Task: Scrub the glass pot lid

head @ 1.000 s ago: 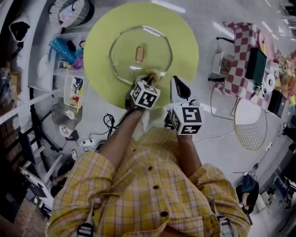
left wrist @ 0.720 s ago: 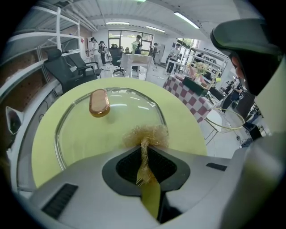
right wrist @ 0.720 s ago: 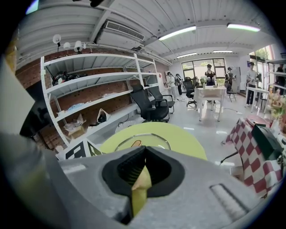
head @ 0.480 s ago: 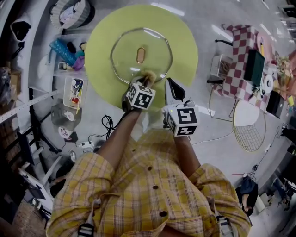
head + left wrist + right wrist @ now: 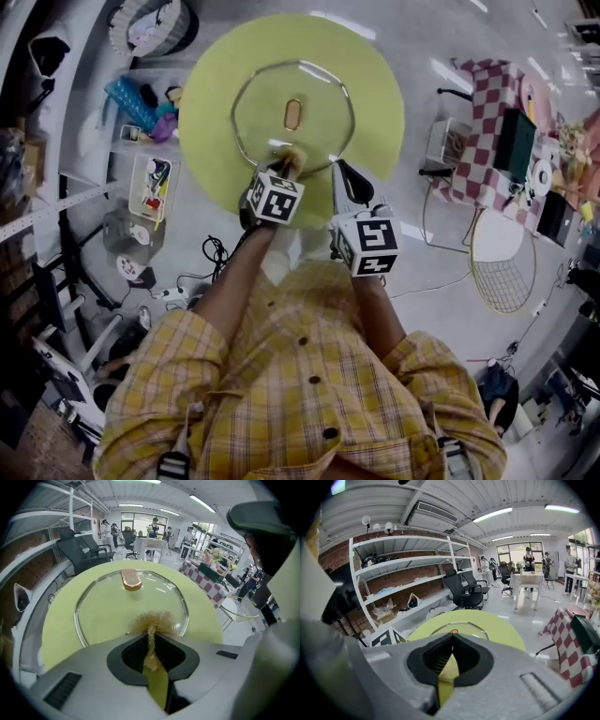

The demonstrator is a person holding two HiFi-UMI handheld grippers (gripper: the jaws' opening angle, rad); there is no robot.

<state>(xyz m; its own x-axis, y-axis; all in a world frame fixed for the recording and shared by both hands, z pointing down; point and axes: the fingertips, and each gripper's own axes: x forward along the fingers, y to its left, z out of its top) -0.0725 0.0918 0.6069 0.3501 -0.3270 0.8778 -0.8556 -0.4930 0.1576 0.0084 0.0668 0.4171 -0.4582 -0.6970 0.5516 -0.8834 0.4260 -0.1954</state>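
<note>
One gold scourer (image 5: 157, 620) on glass lid (image 5: 105, 604)

Large open workshop-cum-lab, industrial shell.

- Ceiling bare and ribbed, strip lights (image 5: 494, 513) in rows, air-conditioning unit (image 5: 436, 512) hung overhead.
- Brick wall (image 5: 426, 571) on one side, white metal shelves (image 5: 403, 562) against it, loosely stocked with boxes and bags.
- Polished grey floor (image 5: 534, 616); cables (image 5: 220, 253) trail across it.
- Black office chairs (image 5: 464, 592) parked near the shelves.
- Far end: tall windows (image 5: 518, 552), several people (image 5: 528, 557) standing round a white table (image 5: 527, 581).
- Work surfaces mixed: a round green table (image 5: 206, 103), another under a red-and-white checked cloth (image 5: 492, 103) crowded with small gear.
- Clear bins (image 5: 150, 183) of oddments on low shelving.
</note>
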